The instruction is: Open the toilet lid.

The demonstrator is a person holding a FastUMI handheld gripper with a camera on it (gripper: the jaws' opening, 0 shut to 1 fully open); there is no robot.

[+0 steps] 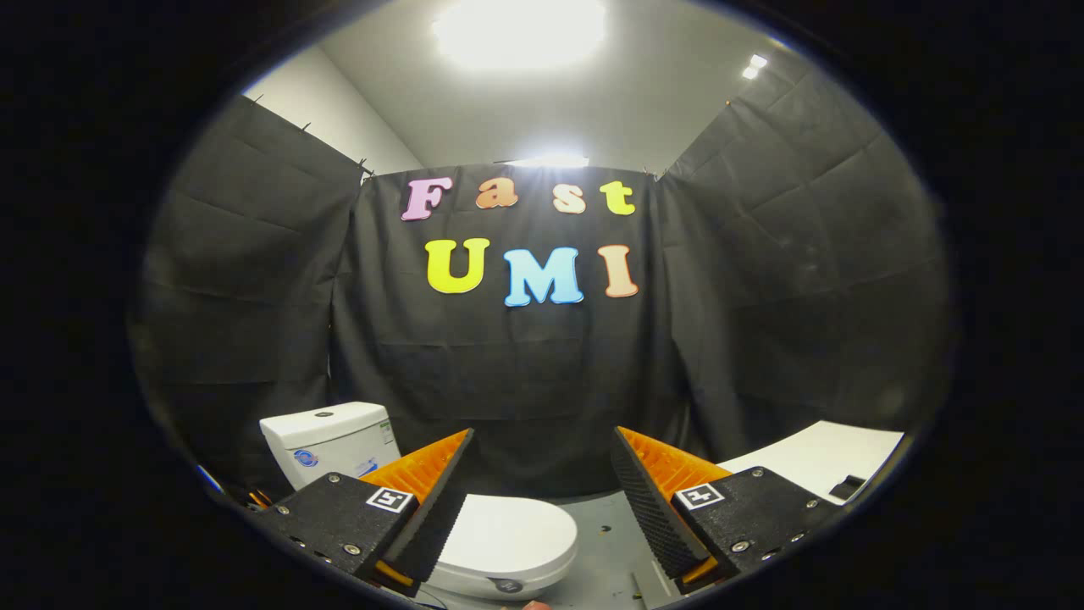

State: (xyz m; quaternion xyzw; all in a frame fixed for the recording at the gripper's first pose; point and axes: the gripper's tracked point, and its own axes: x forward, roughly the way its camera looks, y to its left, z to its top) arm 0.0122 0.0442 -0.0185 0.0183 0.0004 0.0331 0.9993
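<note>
black cloth wall (525, 373) across the middle and both sides of the frame, hung in folds. pale ceiling (593, 102) above, with a bright light (518, 30) top centre. grey floor (605, 542) low centre. white toilet (483, 559) at lower centre-left, tank (330, 440) standing behind at lower left. toilet lid (508, 534) down flat and closed on the bowl, below and between the fingers, partly behind the left one. white surface (826, 462) at lower right, a small dark item on it, too small to name. gripper (542, 496) at bottom centre, fingers (648, 500) spread wide apart, empty, touching nothing.
</note>
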